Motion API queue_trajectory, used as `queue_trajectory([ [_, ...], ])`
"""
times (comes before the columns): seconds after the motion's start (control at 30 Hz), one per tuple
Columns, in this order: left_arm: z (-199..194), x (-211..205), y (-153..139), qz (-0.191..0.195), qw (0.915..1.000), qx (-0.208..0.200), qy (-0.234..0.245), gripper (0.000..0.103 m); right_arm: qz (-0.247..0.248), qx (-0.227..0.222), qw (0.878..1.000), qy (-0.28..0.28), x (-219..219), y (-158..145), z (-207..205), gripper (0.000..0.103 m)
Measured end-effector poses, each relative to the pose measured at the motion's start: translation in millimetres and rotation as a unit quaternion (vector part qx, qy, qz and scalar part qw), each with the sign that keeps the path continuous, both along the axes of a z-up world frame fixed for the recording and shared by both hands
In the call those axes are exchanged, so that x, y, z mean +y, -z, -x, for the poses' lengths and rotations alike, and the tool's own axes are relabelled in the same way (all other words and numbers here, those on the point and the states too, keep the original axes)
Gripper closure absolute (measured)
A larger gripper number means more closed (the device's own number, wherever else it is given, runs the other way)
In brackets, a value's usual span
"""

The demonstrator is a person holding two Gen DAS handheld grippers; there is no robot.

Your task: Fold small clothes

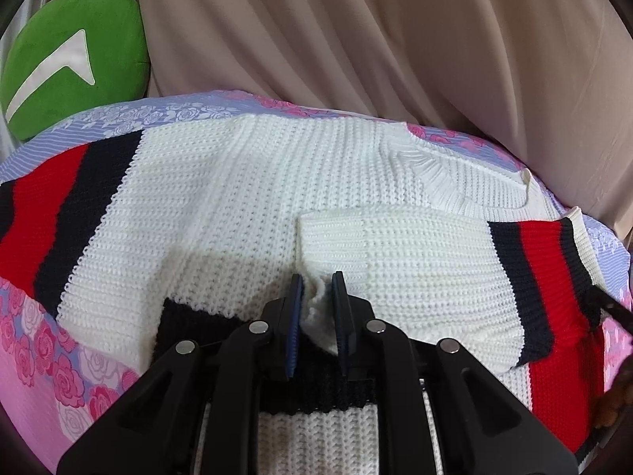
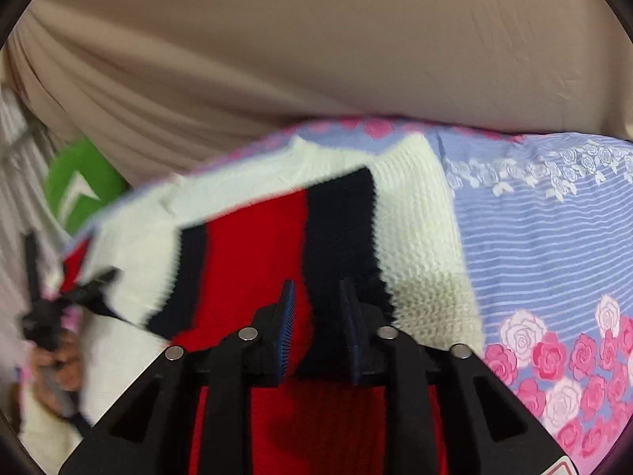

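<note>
Chunky white knit with red and navy bands: the sweater (image 1: 245, 206) lies spread on the rose-print bedsheet (image 1: 47, 356), one sleeve (image 1: 427, 261) already folded across the body. My left gripper (image 1: 316, 289) has its pads clamped on a bunched white fold near the sleeve's base. My right gripper (image 2: 316, 301) is pinched on the striped hem band (image 2: 277, 245), which looks lifted. I judge the knit soft, fairly heavy, stretchy and prone to sagging, so I would hold thick doubled edges, not single loops.
</note>
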State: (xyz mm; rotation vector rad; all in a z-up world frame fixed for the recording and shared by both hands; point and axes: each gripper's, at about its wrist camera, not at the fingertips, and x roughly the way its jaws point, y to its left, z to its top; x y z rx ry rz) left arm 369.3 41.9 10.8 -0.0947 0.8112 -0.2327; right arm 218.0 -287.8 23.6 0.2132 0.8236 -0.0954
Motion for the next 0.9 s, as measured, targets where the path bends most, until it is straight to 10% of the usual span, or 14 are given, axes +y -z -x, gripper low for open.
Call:
queue_trajectory([
  [0.07, 1.2, 0.7, 0.2, 0.002, 1.0, -0.001, 0.0, 0.086, -0.055, -0.007, 0.998, 0.036, -24.4, -3.2, 2.6, 0.101],
  [0.3, 20.2, 37.6, -16.3, 0.062, 0.994, -0.047, -0.076, 0.059, 0.015, -0.068, 0.994, 0.079, -16.3, -16.2, 28.4, 0.085],
  [0.57, 40.2, 197.6, -33.5, 0.095, 0.9611, -0.042, -0.256, 0.037, 0.015, -0.067, 0.995, 0.07, -14.0, -17.5, 30.9, 0.068],
  [0.77, 33.4, 340.7, -6.5, 0.182, 0.9103, 0.03, -0.37, 0.036, 0.023, -0.061, 0.995, 0.07, -11.2, -14.7, 29.7, 0.059],
  [0.9, 21.1, 359.5, -4.1, 0.183, 0.9103, 0.022, -0.37, 0.043, 0.026, -0.058, 0.995, 0.072, -12.0, -12.5, 29.1, 0.054],
])
